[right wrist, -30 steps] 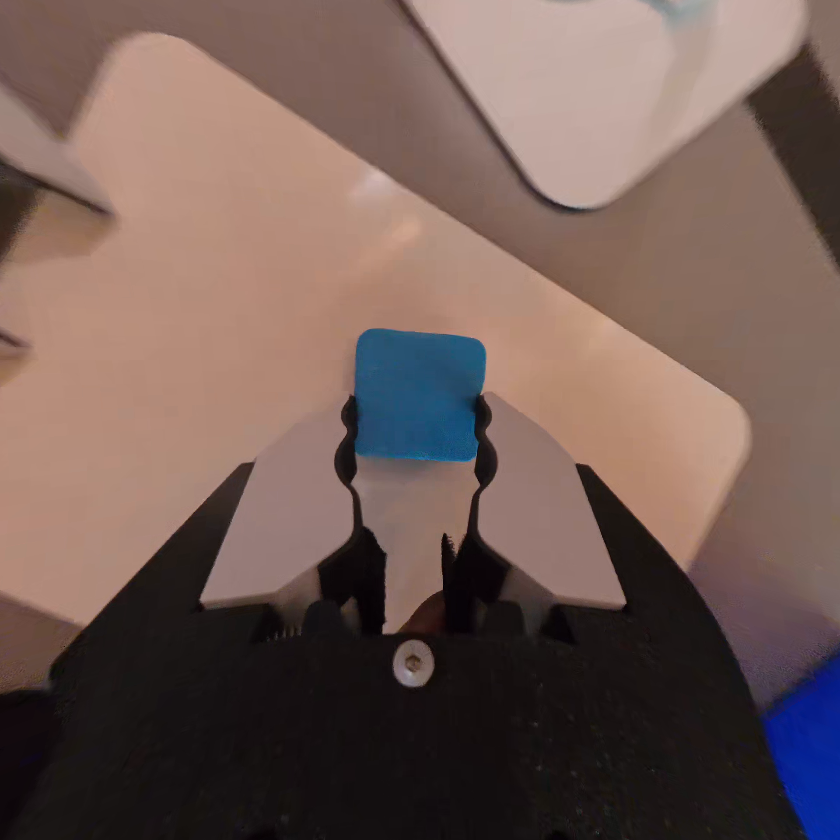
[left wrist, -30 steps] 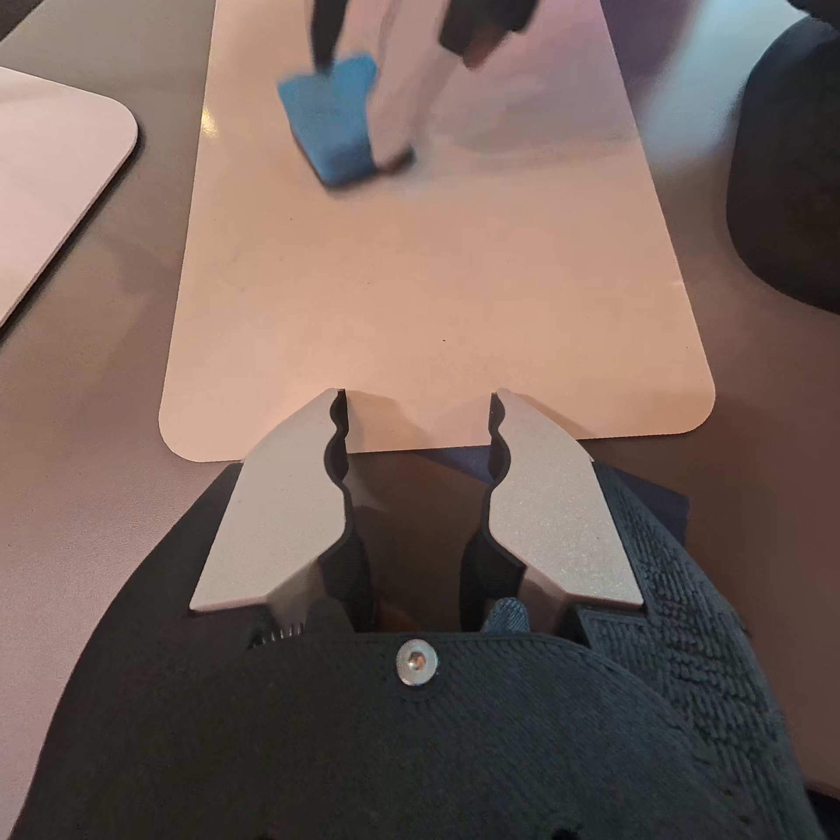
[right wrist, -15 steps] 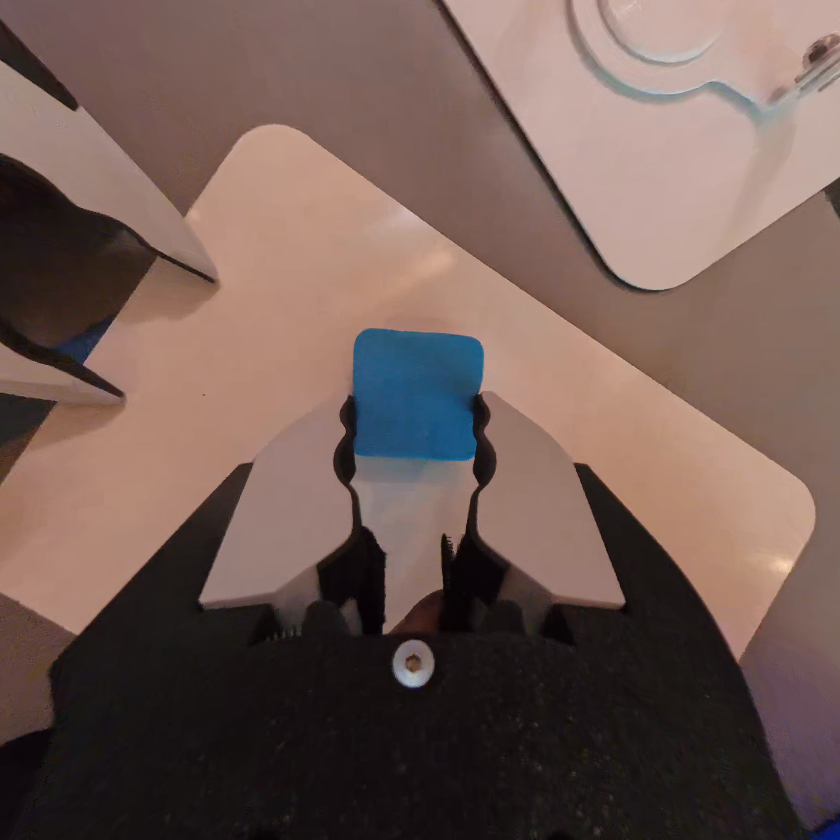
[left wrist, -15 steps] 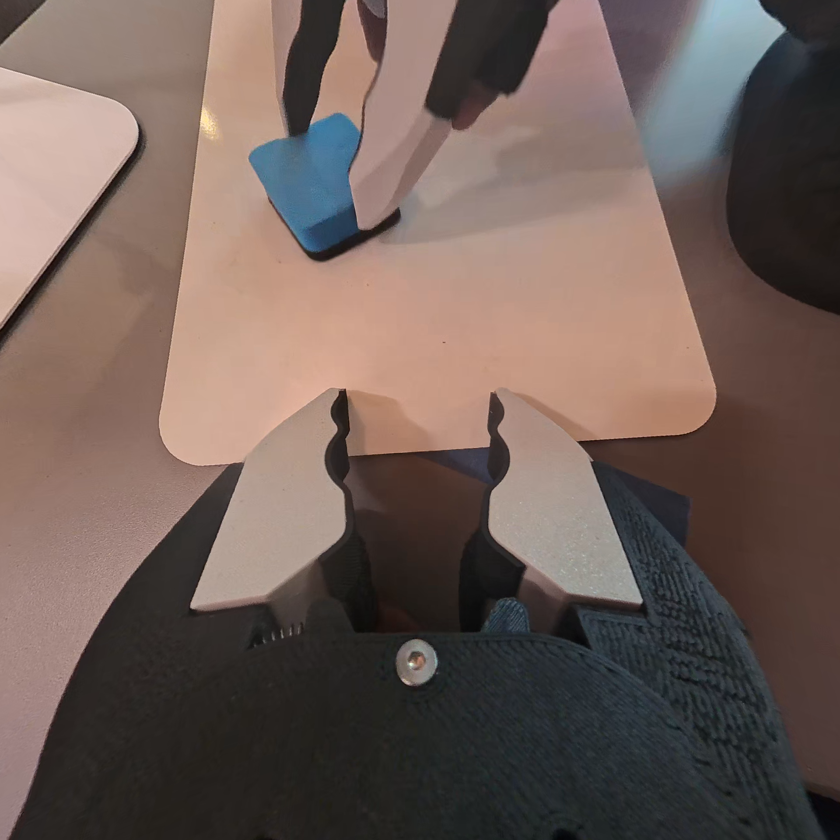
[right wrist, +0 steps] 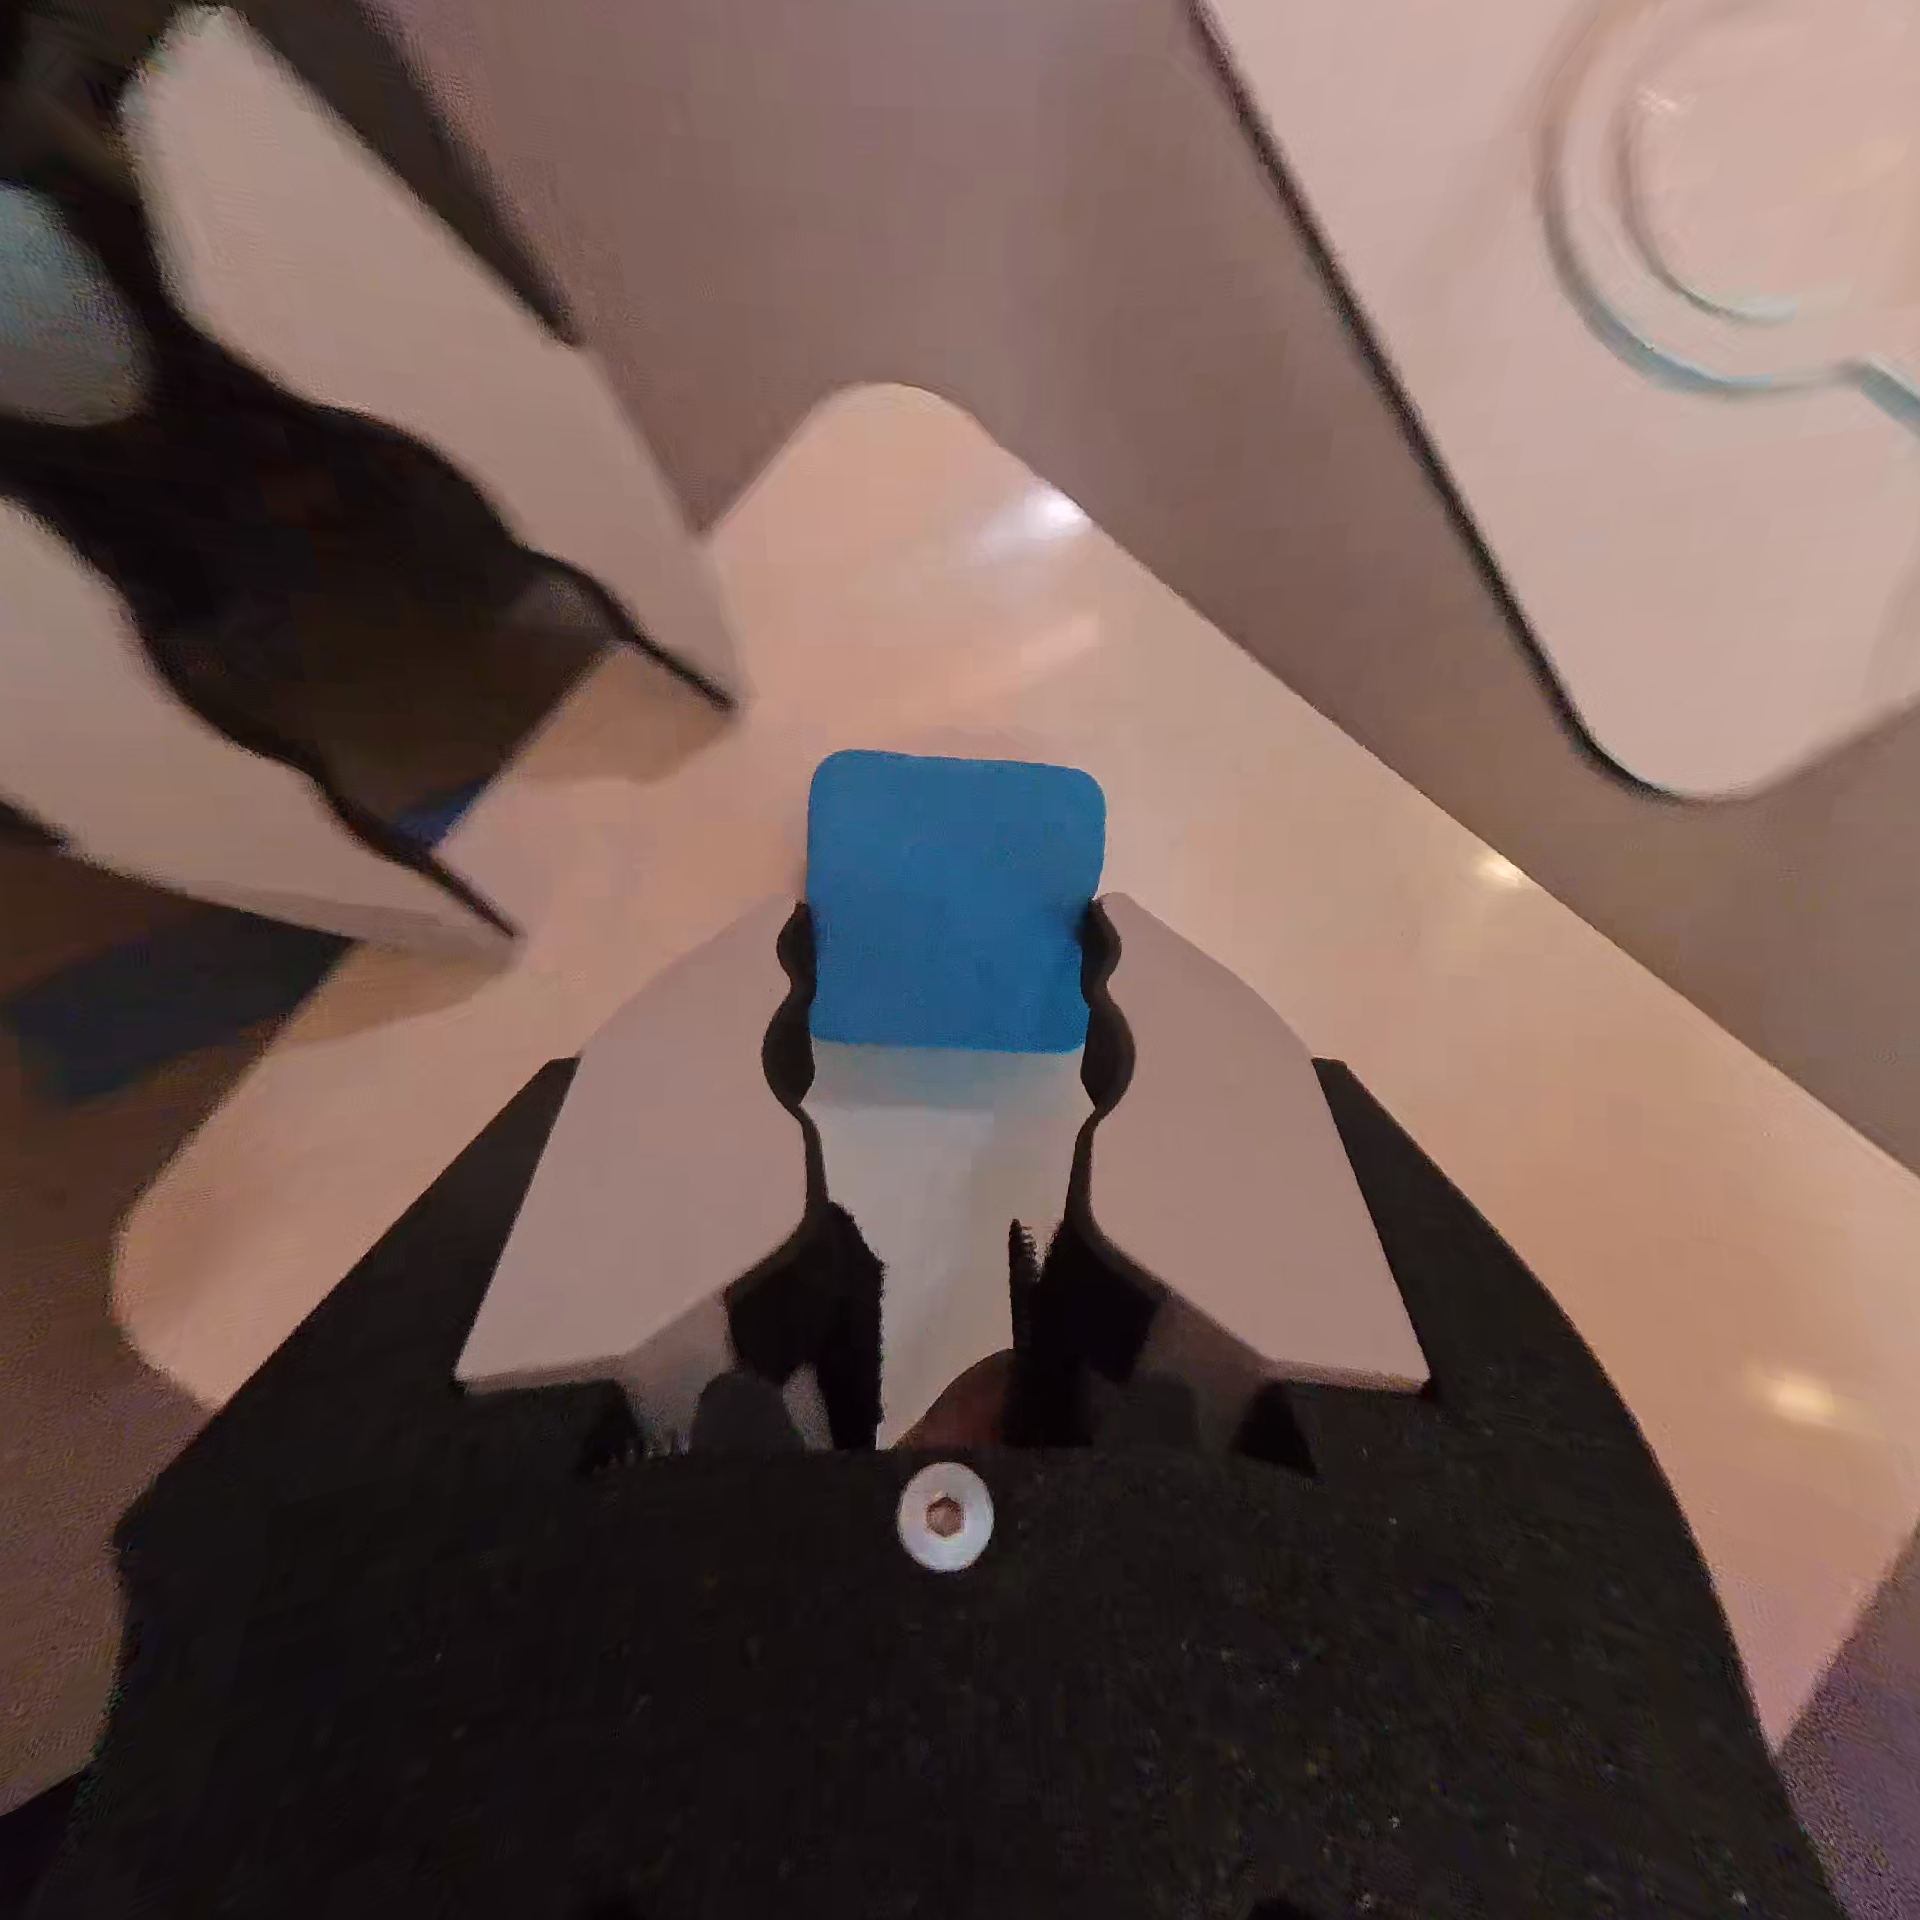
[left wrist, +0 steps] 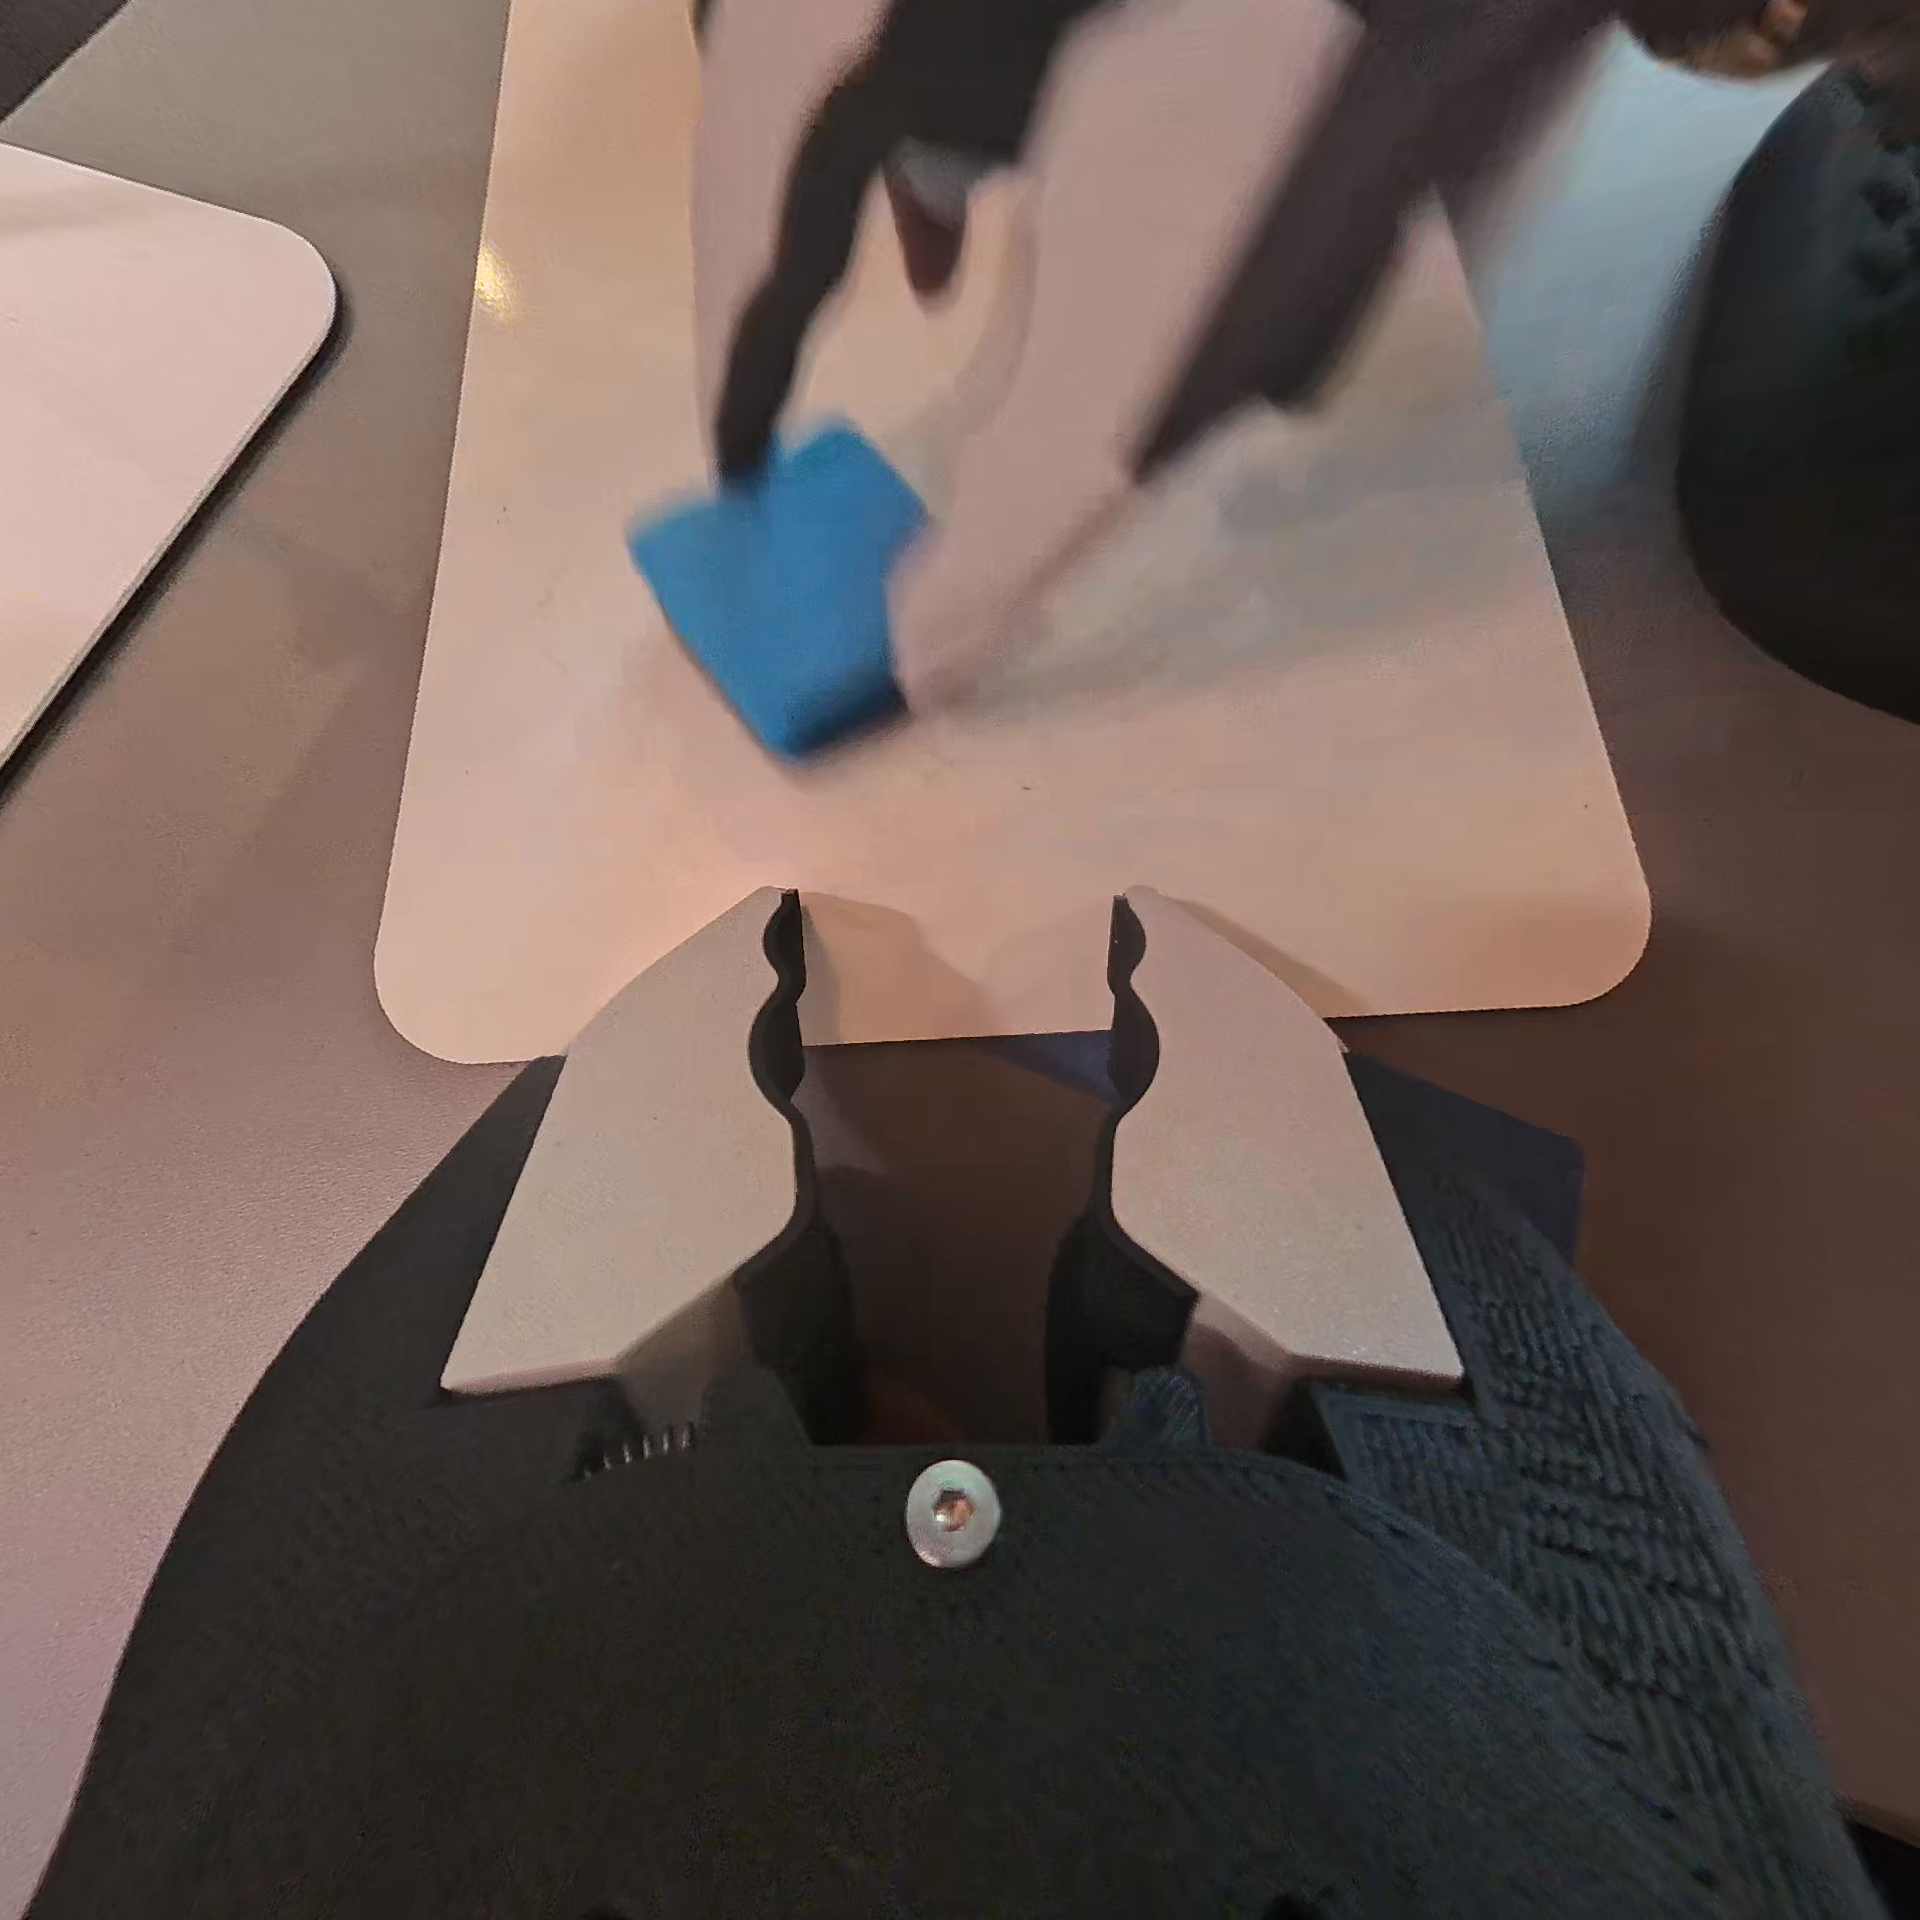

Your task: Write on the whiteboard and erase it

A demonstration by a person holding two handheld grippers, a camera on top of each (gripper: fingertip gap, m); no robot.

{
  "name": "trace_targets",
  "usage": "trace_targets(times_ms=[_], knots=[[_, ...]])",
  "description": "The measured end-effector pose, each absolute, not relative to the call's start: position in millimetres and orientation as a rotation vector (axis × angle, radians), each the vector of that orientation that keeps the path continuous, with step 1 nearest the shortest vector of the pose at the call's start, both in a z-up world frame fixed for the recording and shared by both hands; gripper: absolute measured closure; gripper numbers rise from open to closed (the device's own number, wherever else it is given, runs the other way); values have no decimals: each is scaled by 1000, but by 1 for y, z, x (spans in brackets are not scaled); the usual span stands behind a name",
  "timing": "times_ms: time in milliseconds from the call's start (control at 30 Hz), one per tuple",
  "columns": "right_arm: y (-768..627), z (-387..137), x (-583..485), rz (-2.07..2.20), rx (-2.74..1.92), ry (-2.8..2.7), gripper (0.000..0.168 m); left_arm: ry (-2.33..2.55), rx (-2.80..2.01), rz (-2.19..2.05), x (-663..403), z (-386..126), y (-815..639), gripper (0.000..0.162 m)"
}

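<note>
Eraser wiped the whiteboard
The right claw (right wrist: 945, 935) pinched the blue eraser (right wrist: 954, 899) flat against the whiteboard (left wrist: 1195, 831); the left claw (left wrist: 956, 914), spread and empty, rested at its near edge, likely steadying it.

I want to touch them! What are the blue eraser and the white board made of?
The blue eraser looks like soft felt or foam: matte, fuzzy top, rounded corners. The whiteboard looks like smooth, glossy plastic or coated metal, since lights glint off it; which one, I cannot tell.

eraser (left wrist: 781, 603) on whiteboard (left wrist: 1195, 831), second board (left wrist: 125, 416) left (apart)
</note>
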State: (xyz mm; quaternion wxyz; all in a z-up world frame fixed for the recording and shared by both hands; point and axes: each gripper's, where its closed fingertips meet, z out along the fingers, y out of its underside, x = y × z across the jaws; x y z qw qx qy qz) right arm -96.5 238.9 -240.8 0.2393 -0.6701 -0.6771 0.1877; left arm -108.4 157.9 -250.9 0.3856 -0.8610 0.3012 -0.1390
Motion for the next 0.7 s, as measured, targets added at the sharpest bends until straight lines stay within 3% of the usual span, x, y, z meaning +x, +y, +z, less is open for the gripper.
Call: trace_targets(times_ms=[167, 400, 567, 700], knots=[[395, -243, 0, 270, -2237, -1292, 118, 765, -2193, -352, -109, -251, 158, 105], [211, -241, -108, 460, -1762, -1963, 118, 769, -2195, -363, -109, -251, 156, 104], [305, -241, -87, 438, -2027, -1662, 119, 770, -2196, -365, -115, -251, 152, 104], [182, -241, -96, 520, -1707, -2038, 118, 777, -2196, -376, -115, -251, 152, 105]])
